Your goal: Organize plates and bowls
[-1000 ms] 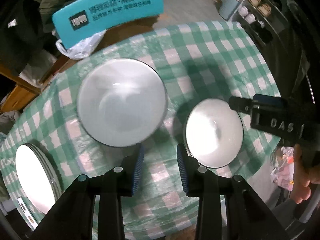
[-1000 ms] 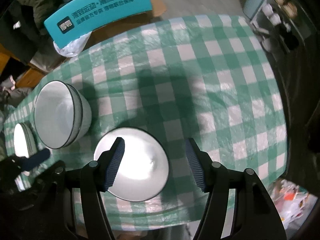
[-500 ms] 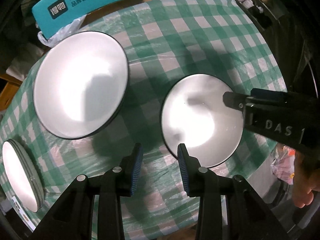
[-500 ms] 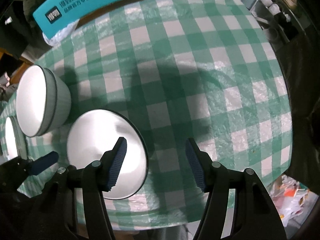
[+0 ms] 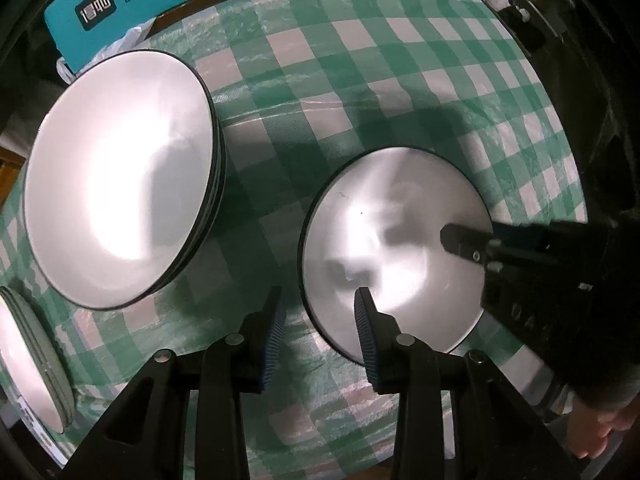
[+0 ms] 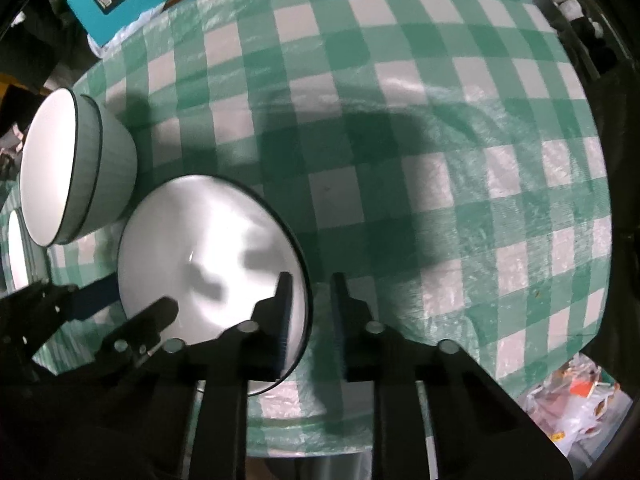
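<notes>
small bowl: sitting upright on the green-and-white checked tablecloth, near the table's front edge, white inside with a dark rim; in the right wrist view it is appearing at.
left gripper: pointing steeply down, jaws closing and straddling the small bowl's near-left rim, one finger inside the bowl and the other outside over the cloth; a clear gap is showing on the outer side, so the pads are not yet pressing.
right gripper: pointing straight down, jaws closing over the bowl's right rim, one finger inside and one outside; the gap is narrowing, and whether the pads are already touching the rim is not clear.
larger bowls: standing to the left of the small bowl, apart from it, looking like two nested together; also showing at.
plates: lying stacked at the far left edge of the table.
teal sign: leaning behind the table, with white printed characters.
plastic bag: lying on the floor beside the table.
</notes>
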Motion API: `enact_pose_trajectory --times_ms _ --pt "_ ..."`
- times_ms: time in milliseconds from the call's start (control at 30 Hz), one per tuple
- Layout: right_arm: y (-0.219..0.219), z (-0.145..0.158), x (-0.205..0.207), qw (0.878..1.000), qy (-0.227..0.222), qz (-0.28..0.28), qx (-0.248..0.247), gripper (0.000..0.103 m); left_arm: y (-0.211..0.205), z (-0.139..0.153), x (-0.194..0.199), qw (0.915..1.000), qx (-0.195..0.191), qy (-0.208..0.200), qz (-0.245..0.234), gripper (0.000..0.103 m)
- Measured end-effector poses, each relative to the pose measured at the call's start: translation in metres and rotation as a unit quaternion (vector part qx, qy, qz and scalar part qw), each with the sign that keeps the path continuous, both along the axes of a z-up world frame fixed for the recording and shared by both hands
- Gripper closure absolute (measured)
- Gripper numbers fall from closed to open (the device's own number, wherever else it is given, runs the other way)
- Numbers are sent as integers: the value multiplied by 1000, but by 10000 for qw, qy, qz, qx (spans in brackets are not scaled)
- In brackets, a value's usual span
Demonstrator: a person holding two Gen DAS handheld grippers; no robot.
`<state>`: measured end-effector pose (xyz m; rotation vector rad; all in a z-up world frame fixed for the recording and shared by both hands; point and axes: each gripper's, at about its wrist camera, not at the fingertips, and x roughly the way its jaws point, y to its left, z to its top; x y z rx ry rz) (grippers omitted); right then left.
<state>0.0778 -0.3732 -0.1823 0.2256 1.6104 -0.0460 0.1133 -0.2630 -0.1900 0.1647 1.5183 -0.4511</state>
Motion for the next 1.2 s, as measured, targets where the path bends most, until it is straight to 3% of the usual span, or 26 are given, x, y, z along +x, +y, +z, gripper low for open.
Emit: enact_pose_trajectory --times_ms 33,200,467,700,1067,1200 --pt "1 -1 0 10000 3 7 -9 89 0 -1 1 10000 -28 37 19 87" --pt "4 -1 3 10000 -33 25 9 94 1 -5 7 10000 -8 38 88 93" --pt "5 -2 8 9999 -62 1 -120 96 -7 -6 -2 9994 189 -271 -79 94" --pt "-1 9 -1 9998 -43 -177 -30 97 -7 0 -4 9998 93 -190 8 95" --pt "-1 63 -1 9990 -327 -294 -92 97 -2 56 -1 9984 -104 -556 -7 94" --pt "6 89 1 9980 -584 -240 -78 98 12 82 2 9960 -163 -871 97 94"
